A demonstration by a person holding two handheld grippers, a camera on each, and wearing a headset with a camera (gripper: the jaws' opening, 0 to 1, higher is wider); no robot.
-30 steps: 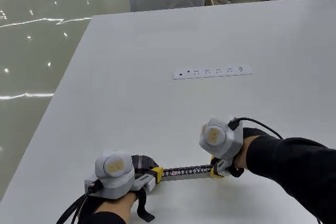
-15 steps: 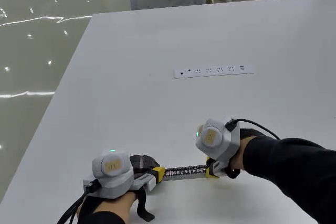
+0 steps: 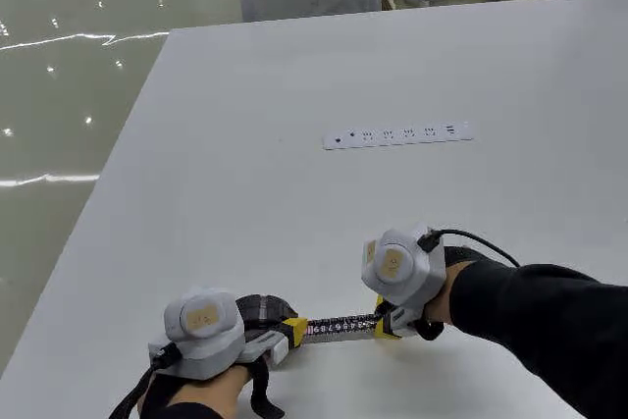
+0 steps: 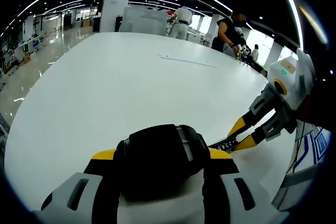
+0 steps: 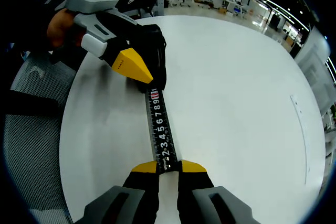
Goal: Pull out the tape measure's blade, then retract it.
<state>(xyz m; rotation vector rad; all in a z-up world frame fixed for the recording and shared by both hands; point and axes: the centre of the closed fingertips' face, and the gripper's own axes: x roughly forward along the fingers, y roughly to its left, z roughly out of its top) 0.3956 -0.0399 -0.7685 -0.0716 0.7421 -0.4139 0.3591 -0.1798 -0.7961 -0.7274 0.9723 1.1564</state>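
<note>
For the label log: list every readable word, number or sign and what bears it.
"2 3 4 5 6 7 8 9": black tape blade in the right tool.
Print on yellow fingertip of the left tool gripping the black case: too small.
White power strip: marks too small.

Grips left gripper [image 3: 283,331] from behind with bare hand [image 3: 196,394], jaws clamped either side of tape measure [image 4: 157,163] case. Holds right gripper [image 3: 385,325] directly opposite, tips facing it, jaws pinched on blade [image 5: 159,124] end. Reaches in behind right gripper with black-sleeved forearm [image 3: 535,316].
</note>
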